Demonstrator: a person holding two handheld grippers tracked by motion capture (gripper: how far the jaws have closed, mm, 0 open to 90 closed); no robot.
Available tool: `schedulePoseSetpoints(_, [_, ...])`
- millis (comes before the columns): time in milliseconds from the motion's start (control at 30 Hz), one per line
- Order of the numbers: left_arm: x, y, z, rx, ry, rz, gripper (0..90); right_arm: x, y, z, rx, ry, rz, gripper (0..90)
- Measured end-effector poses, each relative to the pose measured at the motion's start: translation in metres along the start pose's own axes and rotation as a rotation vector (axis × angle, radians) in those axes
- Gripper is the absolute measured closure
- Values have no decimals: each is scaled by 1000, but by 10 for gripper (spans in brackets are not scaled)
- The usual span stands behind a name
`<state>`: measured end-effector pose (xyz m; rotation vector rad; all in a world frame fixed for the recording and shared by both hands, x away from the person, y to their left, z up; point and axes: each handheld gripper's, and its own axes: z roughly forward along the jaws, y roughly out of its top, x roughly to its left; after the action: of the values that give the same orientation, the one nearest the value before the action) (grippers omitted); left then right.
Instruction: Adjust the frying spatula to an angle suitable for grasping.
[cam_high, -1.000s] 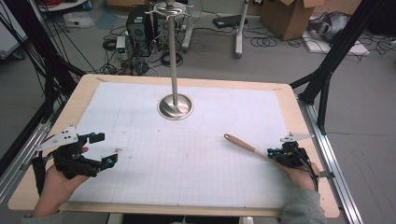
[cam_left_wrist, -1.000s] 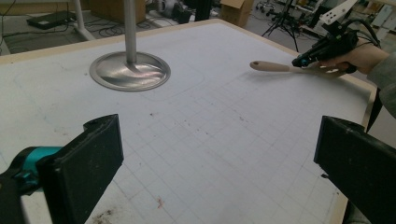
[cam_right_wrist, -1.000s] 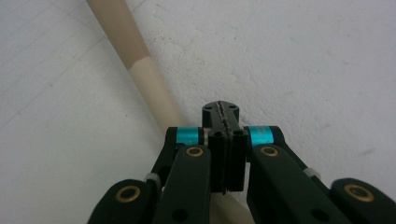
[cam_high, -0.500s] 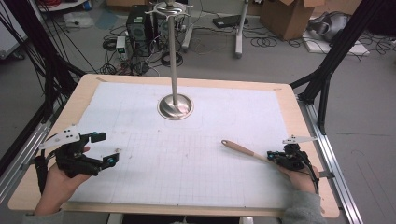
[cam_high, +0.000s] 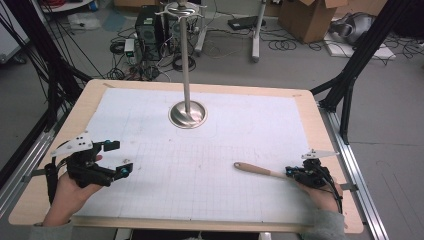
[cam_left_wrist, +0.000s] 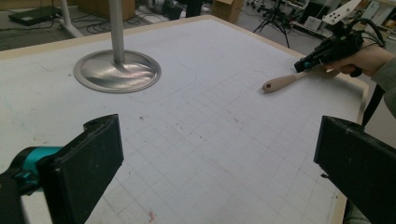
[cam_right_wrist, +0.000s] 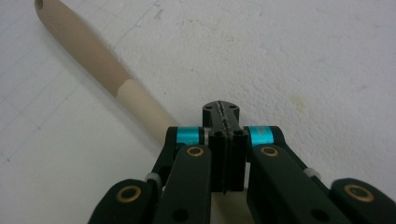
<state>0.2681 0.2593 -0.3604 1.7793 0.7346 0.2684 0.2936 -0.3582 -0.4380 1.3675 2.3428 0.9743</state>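
Now: your right gripper (cam_high: 295, 173), lower right of frame, clenched on wooden handle (cam_high: 255, 170); its long axis runs left across desk (cam_high: 150, 100). Left gripper (cam_high: 117, 159) released, far off at lower left.

Black left gripper (cam_high: 114, 159), right gripper (cam_high: 291, 173): teal joint collars, brass pivot screws, grey three-cornered top plates; grey sleeves.

left hand-held gripper (cam_high: 121, 159) jaws apart, right hand-held gripper (cam_high: 290, 173) closed
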Motion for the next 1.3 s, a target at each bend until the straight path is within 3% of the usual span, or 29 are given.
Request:
schedulePoseSetpoints(567, [2,8,8,-20,-27,6,18,11,-14,-12,13,11,22,900])
schedulePoseSetpoints(767, [1,11,14,-15,-43,13,18,14,-14,-14,19,-8,-1,900])
schedulePoseSetpoints(933, [1,12,18,-9,-48,18,18,14,-14,-21,-56,-8,16,900])
schedulePoseSetpoints(1067, [0,11,20,-2,-49,20,18,21,-9,-25,-127,29,-48,900])
schedulePoseSetpoints(1300, [1,11,15,-11,-38,19,18,49,7,-12,-151,106,-191,900])
